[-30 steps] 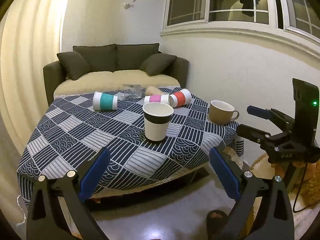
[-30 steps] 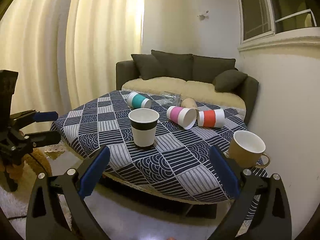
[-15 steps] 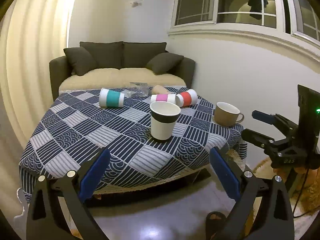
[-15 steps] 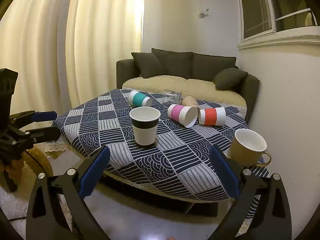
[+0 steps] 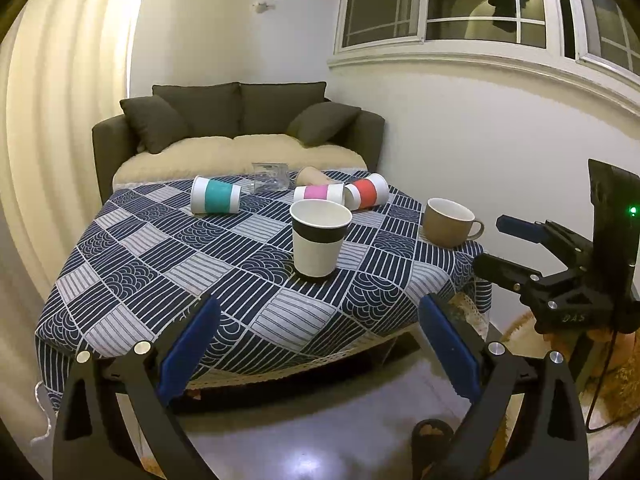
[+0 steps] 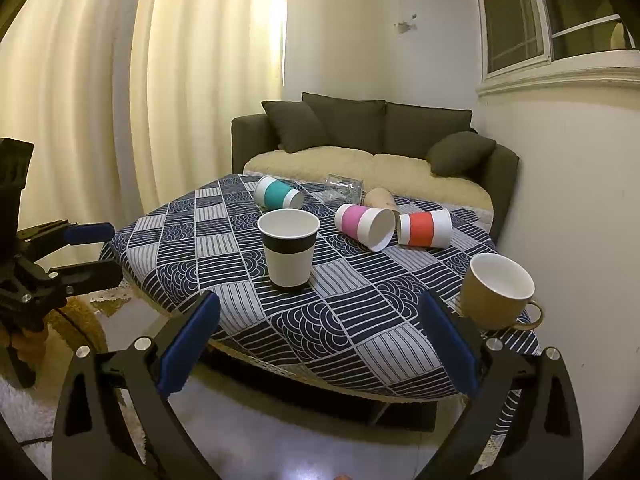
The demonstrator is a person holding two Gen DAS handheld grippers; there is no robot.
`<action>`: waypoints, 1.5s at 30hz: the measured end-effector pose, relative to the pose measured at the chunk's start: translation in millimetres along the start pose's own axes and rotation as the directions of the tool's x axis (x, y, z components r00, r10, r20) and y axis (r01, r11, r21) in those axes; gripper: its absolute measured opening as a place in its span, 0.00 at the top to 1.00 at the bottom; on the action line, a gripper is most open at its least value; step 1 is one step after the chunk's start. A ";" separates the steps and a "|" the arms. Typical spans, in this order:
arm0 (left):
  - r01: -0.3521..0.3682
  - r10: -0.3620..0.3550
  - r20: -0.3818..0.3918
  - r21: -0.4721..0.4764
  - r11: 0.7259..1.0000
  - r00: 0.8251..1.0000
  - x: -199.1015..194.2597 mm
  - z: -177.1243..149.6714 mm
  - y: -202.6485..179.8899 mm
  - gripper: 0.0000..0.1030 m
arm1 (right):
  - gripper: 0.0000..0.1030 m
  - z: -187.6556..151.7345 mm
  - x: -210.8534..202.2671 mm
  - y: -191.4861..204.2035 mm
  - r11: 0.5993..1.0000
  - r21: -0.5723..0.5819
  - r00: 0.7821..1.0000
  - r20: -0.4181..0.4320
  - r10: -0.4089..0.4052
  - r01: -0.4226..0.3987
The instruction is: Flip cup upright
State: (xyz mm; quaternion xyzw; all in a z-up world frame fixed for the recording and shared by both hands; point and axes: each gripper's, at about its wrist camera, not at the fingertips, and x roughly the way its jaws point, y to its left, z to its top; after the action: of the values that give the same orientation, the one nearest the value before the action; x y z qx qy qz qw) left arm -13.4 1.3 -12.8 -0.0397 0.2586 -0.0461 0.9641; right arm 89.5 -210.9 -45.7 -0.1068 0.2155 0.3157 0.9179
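A white paper cup with a black band point(image 5: 319, 238) point(image 6: 289, 252) stands upright on the patterned tablecloth point(image 5: 168, 264) point(image 6: 360, 320). Behind it, a teal-banded cup point(image 5: 216, 195) point(image 6: 279, 195), a pink-banded cup point(image 5: 320, 193) point(image 6: 365, 226), a red-banded cup point(image 5: 366, 191) point(image 6: 425, 228) and a plain tan cup point(image 5: 312, 175) point(image 6: 379, 198) lie on their sides. My left gripper point(image 5: 318, 324) is open and empty, off the table's near edge. My right gripper point(image 6: 318, 324) is open and empty, also short of the table; it shows at the right of the left wrist view point(image 5: 508, 246).
A tan mug point(image 5: 450, 222) point(image 6: 496, 292) stands upright near the table's right edge. A clear glass point(image 5: 270, 176) point(image 6: 342, 188) sits at the back. A dark sofa point(image 5: 240, 128) point(image 6: 380, 140) is behind the table, curtains at the left, a wall at the right.
Both grippers have risen and tilted slightly, so the table sits lower and a little larger in the views. No cup has moved.
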 end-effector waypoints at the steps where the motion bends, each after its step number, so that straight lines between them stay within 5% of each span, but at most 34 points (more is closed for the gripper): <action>1: -0.002 0.002 0.001 -0.001 1.000 1.000 -0.3 0.0 0.0 0.06 | 0.05 -0.1 0.0 0.1 1.000 -0.002 1.000 -0.001 0.001 -0.001; 45: -0.002 0.002 -0.010 -0.001 1.000 1.000 -1.4 -0.3 0.5 0.06 | 0.05 -1.7 3.0 2.4 1.000 -0.011 1.000 -0.021 0.007 -0.008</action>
State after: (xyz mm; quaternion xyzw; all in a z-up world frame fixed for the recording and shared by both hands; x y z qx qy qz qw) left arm -14.7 2.0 -12.4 -0.0398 0.2637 -0.0450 0.9627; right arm 89.6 -208.0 -48.7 -0.1146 0.2237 0.3192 0.9137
